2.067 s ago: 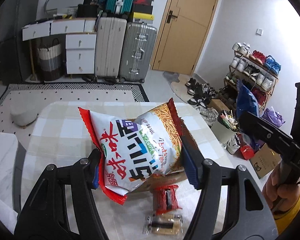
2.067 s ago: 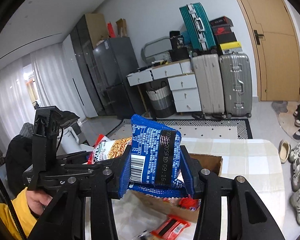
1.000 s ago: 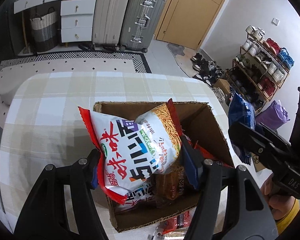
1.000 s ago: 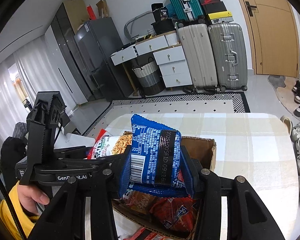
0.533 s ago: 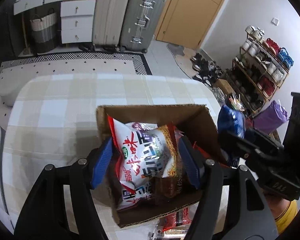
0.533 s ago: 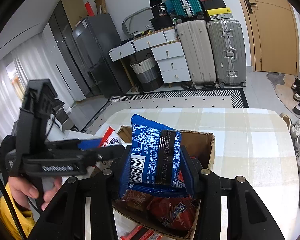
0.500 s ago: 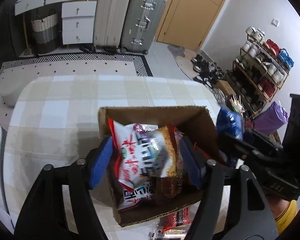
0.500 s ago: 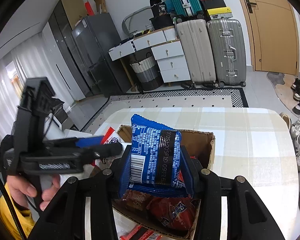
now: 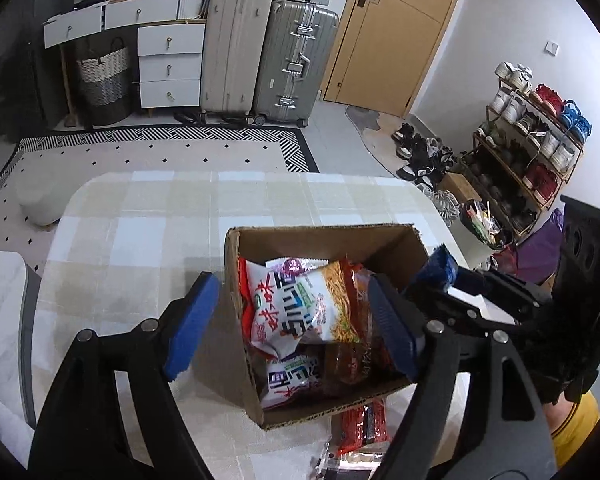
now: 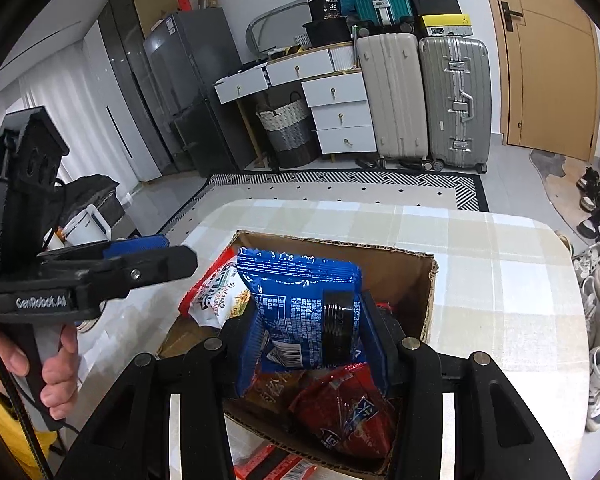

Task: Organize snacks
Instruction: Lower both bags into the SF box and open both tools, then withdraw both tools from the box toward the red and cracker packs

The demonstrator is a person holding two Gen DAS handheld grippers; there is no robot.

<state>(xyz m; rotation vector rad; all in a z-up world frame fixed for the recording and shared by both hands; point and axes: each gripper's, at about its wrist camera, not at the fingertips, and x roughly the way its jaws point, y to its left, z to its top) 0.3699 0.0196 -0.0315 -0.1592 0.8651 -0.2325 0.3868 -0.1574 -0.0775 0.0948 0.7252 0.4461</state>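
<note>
With the left gripper [image 9: 292, 324] opening, nothing between its pads, the right gripper [image 10: 312, 332], clamped on the blue packet [image 10: 300, 296], could spill it over the box [image 10: 428, 300] rim.

Right gripper [image 10: 312, 336] clamps blue snack bag [image 10: 300, 296] above cardboard box [image 10: 416, 280].

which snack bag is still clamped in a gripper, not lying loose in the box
The blue bag, pinched between the right gripper's pads above the cardboard box. The white noodle bag and red packets lie loose inside.
</note>
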